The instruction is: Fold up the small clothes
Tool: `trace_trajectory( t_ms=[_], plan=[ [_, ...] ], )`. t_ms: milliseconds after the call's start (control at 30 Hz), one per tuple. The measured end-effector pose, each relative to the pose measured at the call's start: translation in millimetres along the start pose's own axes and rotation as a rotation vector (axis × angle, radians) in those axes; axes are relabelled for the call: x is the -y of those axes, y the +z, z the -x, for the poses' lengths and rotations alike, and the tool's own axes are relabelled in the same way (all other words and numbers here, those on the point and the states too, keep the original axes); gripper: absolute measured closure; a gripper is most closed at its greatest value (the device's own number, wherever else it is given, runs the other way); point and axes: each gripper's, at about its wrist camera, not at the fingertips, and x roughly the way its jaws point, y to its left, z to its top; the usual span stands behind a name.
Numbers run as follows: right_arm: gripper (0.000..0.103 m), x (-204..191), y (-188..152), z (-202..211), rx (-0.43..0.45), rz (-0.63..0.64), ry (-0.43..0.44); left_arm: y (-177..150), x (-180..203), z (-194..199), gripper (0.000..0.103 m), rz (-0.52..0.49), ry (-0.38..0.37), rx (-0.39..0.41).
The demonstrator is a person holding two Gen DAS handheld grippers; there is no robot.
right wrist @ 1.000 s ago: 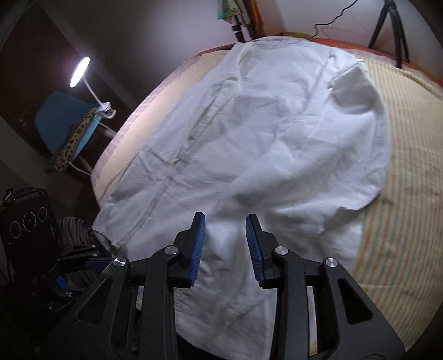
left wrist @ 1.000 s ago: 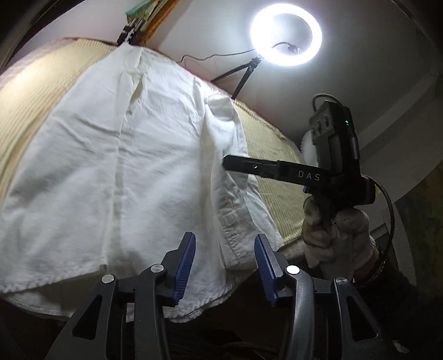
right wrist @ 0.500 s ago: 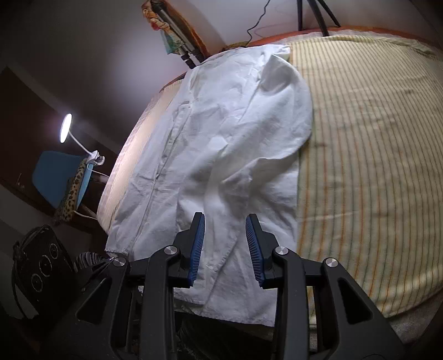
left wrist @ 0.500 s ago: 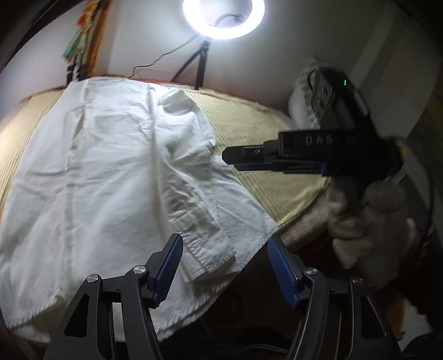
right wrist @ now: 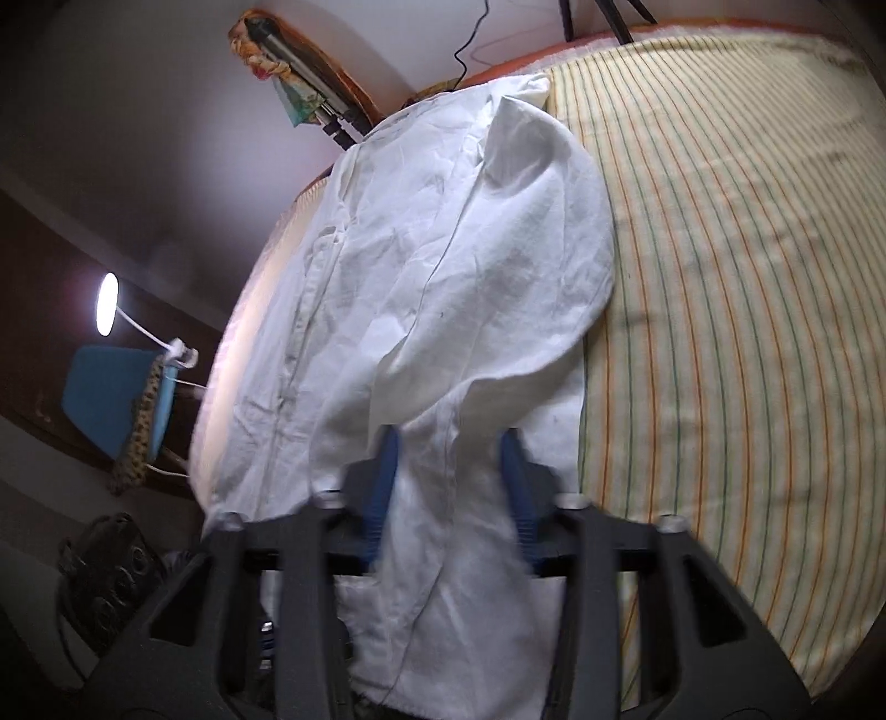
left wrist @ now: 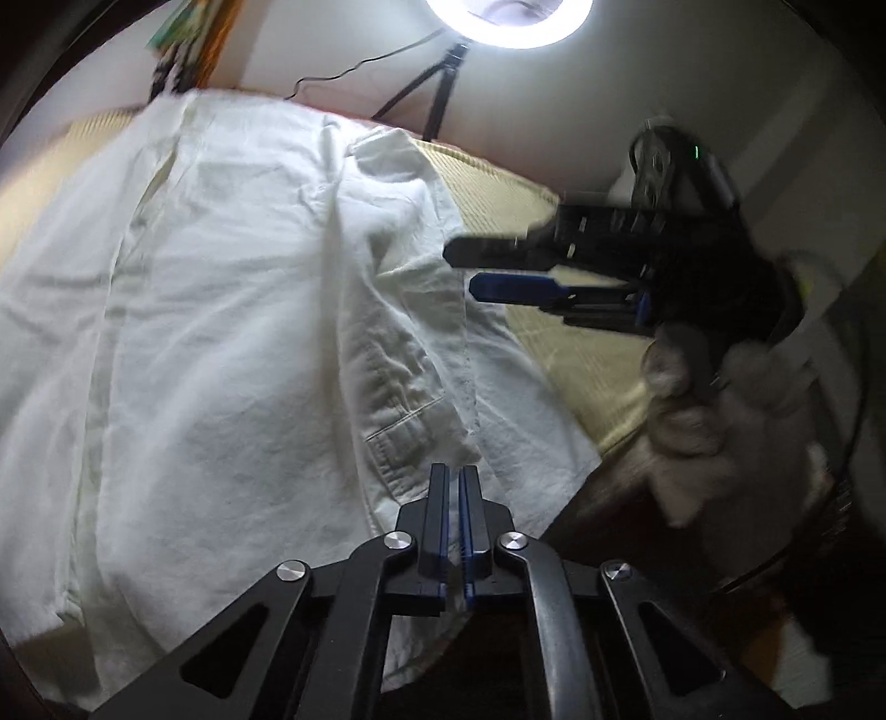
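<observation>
- Firmly clamped on the cuff of the white cotton shirt: left claw.
- Spread open astride shirt fabric on the yellow striped bed: right claw.

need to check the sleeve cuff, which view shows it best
Left wrist view: the shirt's cuff, with its stitching, lies just ahead of the shut left hand-held gripper. In the right wrist view I cannot pick it out.

A bedroom at home; striped bedsheet; ring light.
</observation>
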Motion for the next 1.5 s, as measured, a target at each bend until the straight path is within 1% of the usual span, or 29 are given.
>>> trace_trajectory(
  t_ms=[67,133,167,200,267,300,333,400,467,533,633,667,700,733,767,800,833,867,900,1000,1033,1067,1133,1200,1267,1300,1333,1400,1500],
  plan=[
    [0.099,-4,2,-4,-0.021,0.021,-0.023,0,-8,12,0.103,0.083,-0.056,0.020],
    [0.100,-10,2,3,-0.017,0.054,-0.023,-2,-18,28,0.103,0.164,-0.126,0.056],
    [0.100,-13,3,8,-0.010,0.068,-0.020,-3,-21,35,0.103,0.189,-0.144,0.069],
    [0.100,-14,3,14,-0.001,0.074,-0.020,-3,-23,41,0.103,0.195,-0.141,0.085],
    [0.099,-18,1,24,0.011,0.084,-0.030,-4,-15,51,0.103,0.121,-0.082,0.117],
    [0.099,-22,-1,27,0.012,0.108,-0.051,-4,-10,53,0.092,0.087,-0.056,0.125],
    [0.099,-26,-2,29,0.014,0.134,-0.069,-2,-9,52,0.066,0.075,-0.052,0.126],
    [0.099,-28,-4,29,0.015,0.151,-0.099,0,1,45,0.044,0.056,-0.026,0.121],
    [0.099,-24,-4,28,0.010,0.131,-0.092,0,13,33,0.043,-0.004,0.011,0.104],
    [0.099,-19,-2,24,0.007,0.115,-0.092,5,27,11,0.040,-0.085,0.070,0.052],
    [0.099,-14,-1,18,-0.009,0.108,-0.088,3,43,-20,0.040,-0.181,0.200,-0.011],
    [0.100,-13,-1,16,-0.014,0.107,-0.088,2,44,-26,0.040,-0.197,0.227,-0.016],
    [0.100,-13,-1,14,-0.018,0.109,-0.090,2,46,-28,0.042,-0.215,0.239,0.000],
    [0.100,-12,-1,13,-0.020,0.111,-0.091,1,47,-29,0.046,-0.233,0.251,0.017],
    [0.100,-11,-2,12,-0.024,0.110,-0.090,1,46,-30,0.052,-0.243,0.262,0.024],
    [0.100,-10,-2,11,-0.027,0.109,-0.090,2,44,-29,0.075,-0.246,0.273,0.031],
    [0.100,-8,-2,10,-0.029,0.110,-0.092,2,40,-27,0.093,-0.231,0.259,0.033],
    [0.100,-8,-3,10,-0.030,0.112,-0.095,5,30,-24,0.096,-0.183,0.223,0.027],
    [0.100,-7,-3,9,-0.032,0.111,-0.098,9,19,-20,0.103,-0.113,0.173,0.026],
    [0.100,-1,-2,11,-0.026,0.097,-0.103,11,-15,5,0.103,0.106,0.044,0.060],
    [0.100,0,-2,13,-0.024,0.086,-0.093,6,-27,17,0.103,0.159,0.021,0.082],
    [0.100,1,-1,17,-0.022,0.080,-0.089,4,-33,25,0.103,0.185,0.014,0.102],
    [0.100,-4,-4,24,-0.011,0.112,-0.102,1,-42,39,0.103,0.199,0.023,0.126],
    [0.097,-13,-10,32,0.002,0.151,-0.154,-2,-47,49,0.103,0.203,0.032,0.135],
    [0.077,-25,-23,41,0.036,0.179,-0.197,-4,-51,54,0.101,0.204,0.042,0.142],
    [0.073,-31,-32,46,0.057,0.182,-0.174,-5,-53,57,0.101,0.205,0.045,0.147],
    [0.070,-36,-42,48,0.059,0.176,-0.122,-8,-54,60,0.100,0.205,0.049,0.151],
    [0.070,-43,-57,47,0.042,0.163,-0.082,-11,-58,66,0.097,0.207,0.055,0.153],
    [0.070,-52,-77,34,0.003,0.170,-0.023,-11,-64,74,0.096,0.216,0.052,0.149]
  ],
)
